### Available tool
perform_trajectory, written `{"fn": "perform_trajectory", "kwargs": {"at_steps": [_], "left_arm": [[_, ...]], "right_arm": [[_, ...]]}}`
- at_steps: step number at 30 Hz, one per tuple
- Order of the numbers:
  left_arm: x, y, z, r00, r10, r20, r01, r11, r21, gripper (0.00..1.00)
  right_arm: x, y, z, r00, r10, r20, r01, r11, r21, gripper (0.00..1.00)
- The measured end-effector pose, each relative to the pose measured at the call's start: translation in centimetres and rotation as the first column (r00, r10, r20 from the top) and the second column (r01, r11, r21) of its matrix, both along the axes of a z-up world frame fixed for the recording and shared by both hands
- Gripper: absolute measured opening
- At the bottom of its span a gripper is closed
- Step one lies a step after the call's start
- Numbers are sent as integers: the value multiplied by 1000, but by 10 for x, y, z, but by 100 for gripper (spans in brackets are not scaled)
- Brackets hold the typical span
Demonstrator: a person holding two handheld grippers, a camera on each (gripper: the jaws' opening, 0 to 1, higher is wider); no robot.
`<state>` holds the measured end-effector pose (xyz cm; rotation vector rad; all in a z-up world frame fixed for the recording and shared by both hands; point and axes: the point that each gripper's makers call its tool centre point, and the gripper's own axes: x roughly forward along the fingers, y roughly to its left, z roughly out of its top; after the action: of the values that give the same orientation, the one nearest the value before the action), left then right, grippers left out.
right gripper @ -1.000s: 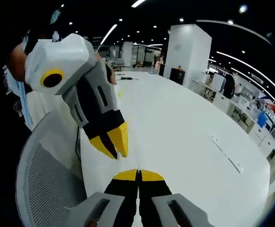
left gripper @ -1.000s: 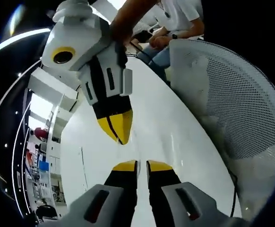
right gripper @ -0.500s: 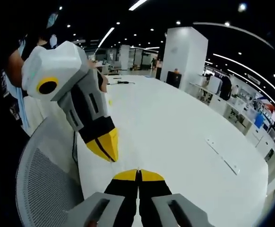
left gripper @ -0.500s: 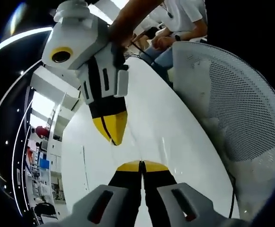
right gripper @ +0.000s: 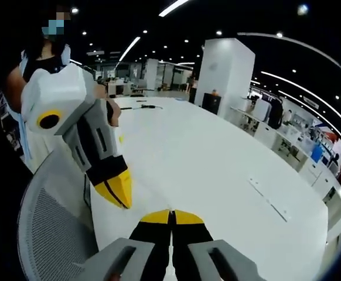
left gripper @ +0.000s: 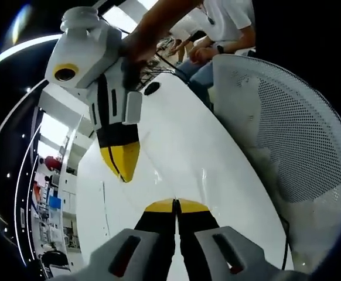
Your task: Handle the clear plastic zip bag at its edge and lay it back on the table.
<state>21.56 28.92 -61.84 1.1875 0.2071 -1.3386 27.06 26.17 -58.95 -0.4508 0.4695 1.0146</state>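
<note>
Left gripper view: L gripper [left gripper: 175,204] jaws closed, empty, R gripper [left gripper: 120,170] closed, white table [left gripper: 188,146] open, mesh chair [left gripper: 287,140] at edge.

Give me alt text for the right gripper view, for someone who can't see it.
The right gripper, its yellow-tipped jaws closed together, rises from the bottom over a large white table. The left gripper, jaws also together, reaches in from the left above a grey mesh chair back, a person standing behind it. No zip bag can be made out.

Bright ceiling strips [right gripper: 171,6] glare on the white table [right gripper: 205,158]; fisheye bends edges, slight blur
</note>
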Motion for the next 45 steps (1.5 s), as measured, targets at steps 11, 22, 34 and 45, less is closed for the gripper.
{"fn": "perform_trajectory", "kwargs": {"at_steps": [11, 22, 34, 45], "left_arm": [[-9, -4, 2, 1000, -15, -12, 15, 1000, 0, 0], [-14, -6, 7, 1000, -13, -29, 13, 1000, -25, 0], [-12, 0, 10, 999, 14, -37, -15, 999, -36, 0], [3, 4, 22, 999, 52, -11, -53, 996, -66, 0]], "right_arm": [[18, -7, 12, 998, -36, 47, 36, 999, 10, 0], [25, -15, 16, 996, -55, 64, 54, 998, 14, 0], [25, -16, 15, 997, -56, 59, 56, 998, 12, 0], [21, -14, 17, 998, -37, 56, 36, 999, 12, 0]]}}
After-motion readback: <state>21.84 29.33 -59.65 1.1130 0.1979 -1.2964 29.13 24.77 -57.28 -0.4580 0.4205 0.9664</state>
